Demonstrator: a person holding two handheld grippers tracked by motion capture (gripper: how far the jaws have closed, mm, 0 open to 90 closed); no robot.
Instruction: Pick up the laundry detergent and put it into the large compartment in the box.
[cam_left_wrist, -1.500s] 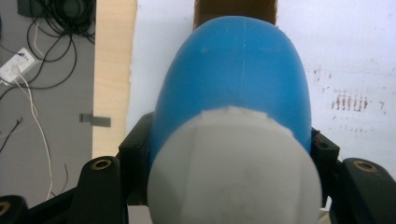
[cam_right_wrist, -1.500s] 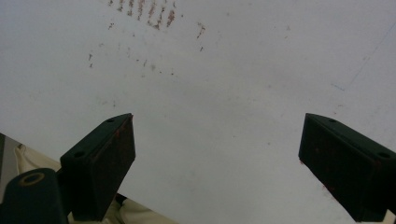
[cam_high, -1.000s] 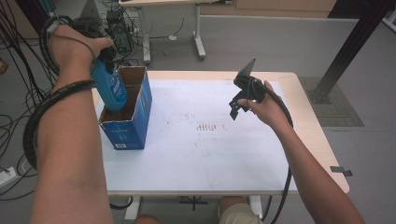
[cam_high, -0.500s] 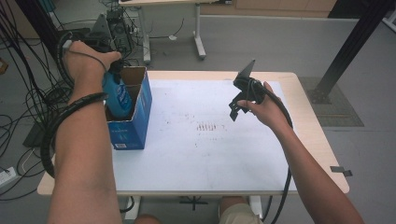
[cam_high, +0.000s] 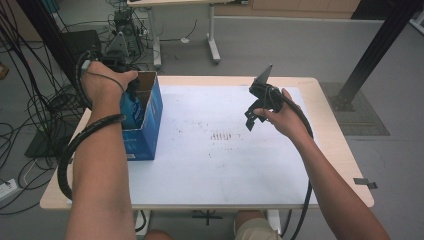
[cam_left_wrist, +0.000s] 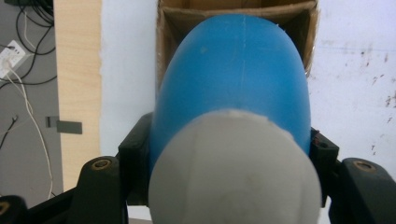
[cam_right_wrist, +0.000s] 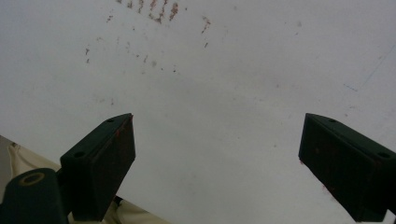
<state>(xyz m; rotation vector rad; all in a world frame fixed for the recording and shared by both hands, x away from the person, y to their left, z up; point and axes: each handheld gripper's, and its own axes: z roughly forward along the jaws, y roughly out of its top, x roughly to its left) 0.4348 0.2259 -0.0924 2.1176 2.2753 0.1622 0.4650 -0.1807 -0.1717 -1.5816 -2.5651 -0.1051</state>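
High view: left gripper (cam_high: 131, 95) at 10 o'clock, fingers pinching the bottle (cam_left_wrist: 233, 88), long axis pointing down into the open box (cam_high: 150, 120) directly beneath. Right gripper (cam_right_wrist: 217, 163), fingers spread and empty, hovers above the tabletop (cam_high: 225, 165) at 2 o'clock.

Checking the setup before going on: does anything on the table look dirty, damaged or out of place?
The white table top carries reddish-brown specks and short smears near its middle, like old marks rather than a fresh spill. Otherwise nothing stands out: the blue box stands upright with the blue bottle going in.
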